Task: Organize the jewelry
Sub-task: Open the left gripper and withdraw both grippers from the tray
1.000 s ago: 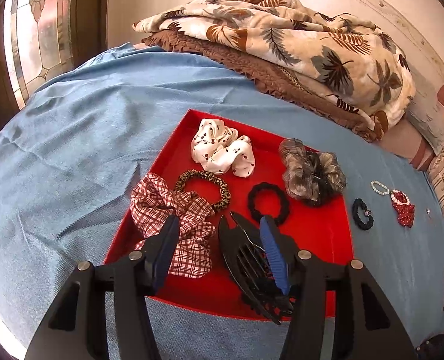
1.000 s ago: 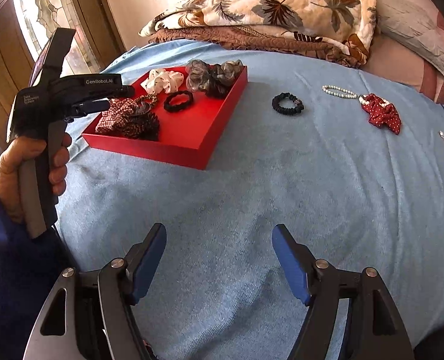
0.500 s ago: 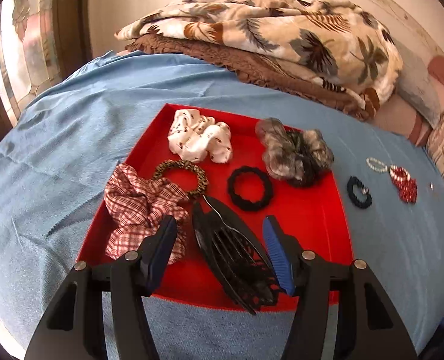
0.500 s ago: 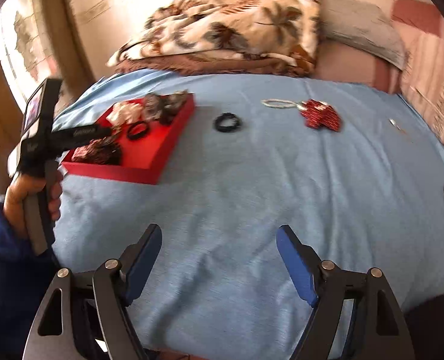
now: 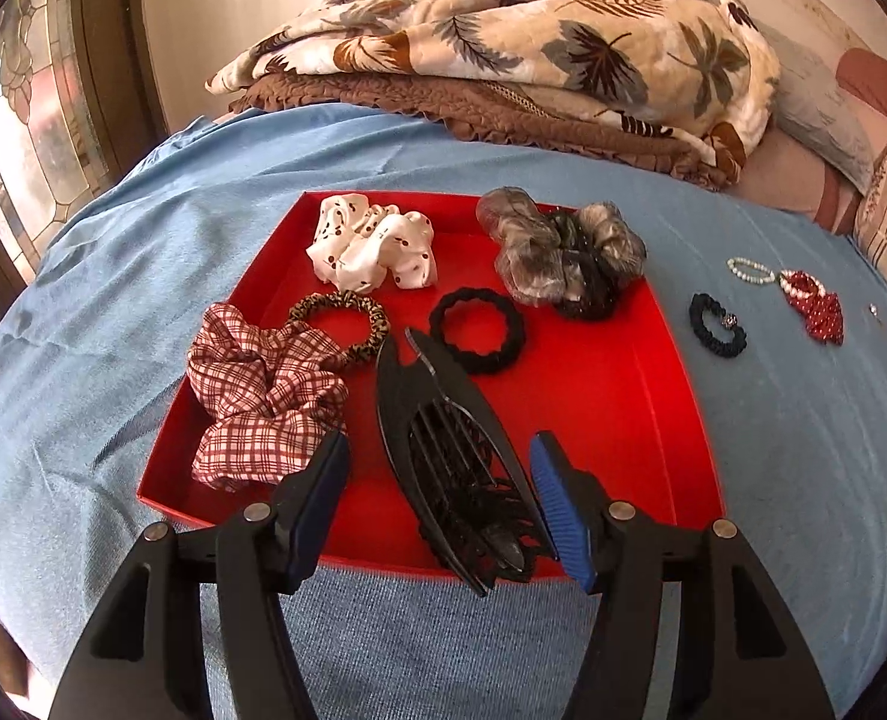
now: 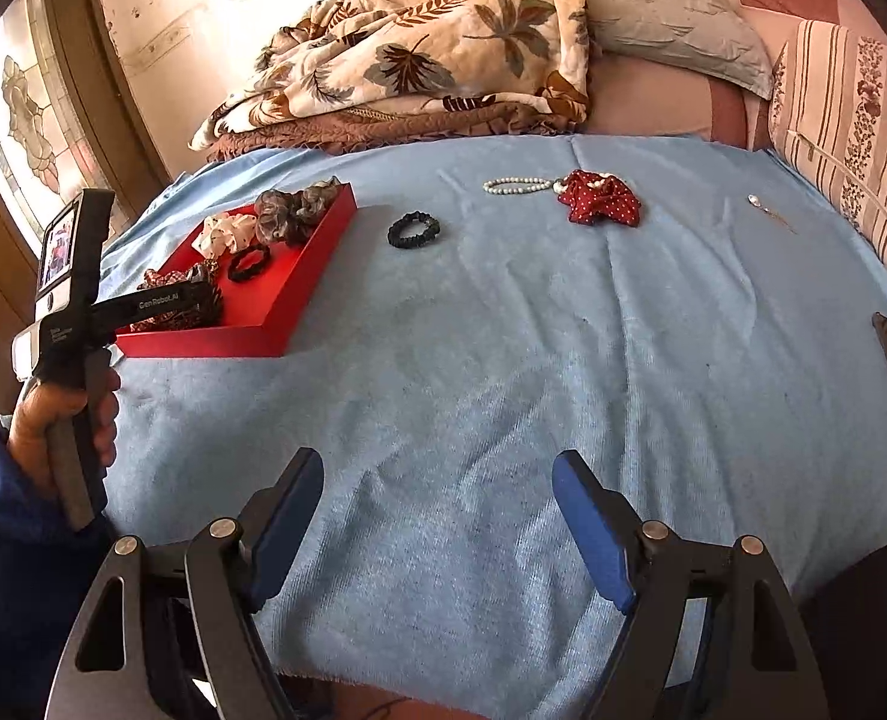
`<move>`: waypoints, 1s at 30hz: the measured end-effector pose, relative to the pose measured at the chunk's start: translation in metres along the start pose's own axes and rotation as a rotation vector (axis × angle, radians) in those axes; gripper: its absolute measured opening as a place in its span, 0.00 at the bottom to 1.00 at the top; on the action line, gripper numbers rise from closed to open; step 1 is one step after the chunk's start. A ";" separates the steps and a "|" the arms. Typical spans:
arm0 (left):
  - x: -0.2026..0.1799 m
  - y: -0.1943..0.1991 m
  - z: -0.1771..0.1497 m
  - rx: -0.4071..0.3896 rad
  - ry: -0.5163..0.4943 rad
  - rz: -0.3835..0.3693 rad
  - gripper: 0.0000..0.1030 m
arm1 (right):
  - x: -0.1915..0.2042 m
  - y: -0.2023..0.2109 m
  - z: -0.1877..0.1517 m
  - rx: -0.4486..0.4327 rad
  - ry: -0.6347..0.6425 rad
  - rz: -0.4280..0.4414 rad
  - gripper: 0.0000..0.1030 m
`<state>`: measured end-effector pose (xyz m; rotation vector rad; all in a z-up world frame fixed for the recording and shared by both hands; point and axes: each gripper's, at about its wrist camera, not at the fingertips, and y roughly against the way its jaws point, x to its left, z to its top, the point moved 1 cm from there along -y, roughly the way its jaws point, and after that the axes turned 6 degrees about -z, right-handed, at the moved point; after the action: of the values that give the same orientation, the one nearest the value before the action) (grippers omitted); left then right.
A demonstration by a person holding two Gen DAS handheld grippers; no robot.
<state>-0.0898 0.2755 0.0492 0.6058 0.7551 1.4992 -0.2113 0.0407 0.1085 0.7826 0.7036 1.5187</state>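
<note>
Red cardboard, shallow and square: that tray [image 5: 653, 396] sits on the blue-covered bed [image 6: 503, 360] and anchors everything here. Inside it lie a white dotted scrunchie [image 5: 371, 249] at the far wall, a grey gauzy scrunchie [image 5: 557, 252] in the far right corner, a leopard-print hair tie [image 5: 347, 321] and a black ribbed hair tie [image 5: 476, 330] in the middle, and a red-and-white checked scrunchie [image 5: 263, 402] at the near left. A large black plastic comb clip [image 5: 449, 456] rests toward the tray's near edge, between the blue-padded fingers of the left gripper [image 5: 437, 504]; those fingers stand apart, the right one just beside the clip, and I cannot tell whether it touches.

Outside the tray to its right lie a small black scrunchie [image 6: 413, 230], then a white bead bracelet [image 6: 518, 185] and a red dotted scrunchie [image 6: 602, 198], well apart from it.

The right gripper [image 6: 437, 516] hovers over bare blue cover near the tray's front, fingers wide apart and empty.
</note>
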 end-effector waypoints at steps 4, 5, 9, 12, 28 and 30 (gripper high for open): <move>0.000 -0.002 -0.003 0.014 -0.004 0.009 0.60 | -0.003 -0.002 -0.003 0.007 -0.006 0.000 0.80; 0.000 -0.003 -0.004 0.017 -0.002 0.009 0.60 | -0.003 -0.003 -0.004 0.011 -0.008 0.001 0.80; 0.001 -0.006 -0.006 0.028 0.007 0.015 0.60 | -0.007 -0.005 -0.007 0.016 -0.013 0.006 0.80; 0.000 -0.007 -0.007 0.033 0.002 0.022 0.60 | -0.010 -0.005 -0.007 0.016 -0.023 0.009 0.80; 0.000 -0.006 -0.005 0.008 0.011 0.043 0.60 | -0.018 -0.005 -0.009 0.012 -0.050 0.007 0.81; 0.000 -0.004 -0.004 0.000 0.015 0.042 0.60 | -0.021 -0.003 -0.006 -0.001 -0.048 0.000 0.81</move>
<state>-0.0908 0.2751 0.0437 0.6146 0.7579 1.5436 -0.2139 0.0205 0.1012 0.8151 0.6670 1.4954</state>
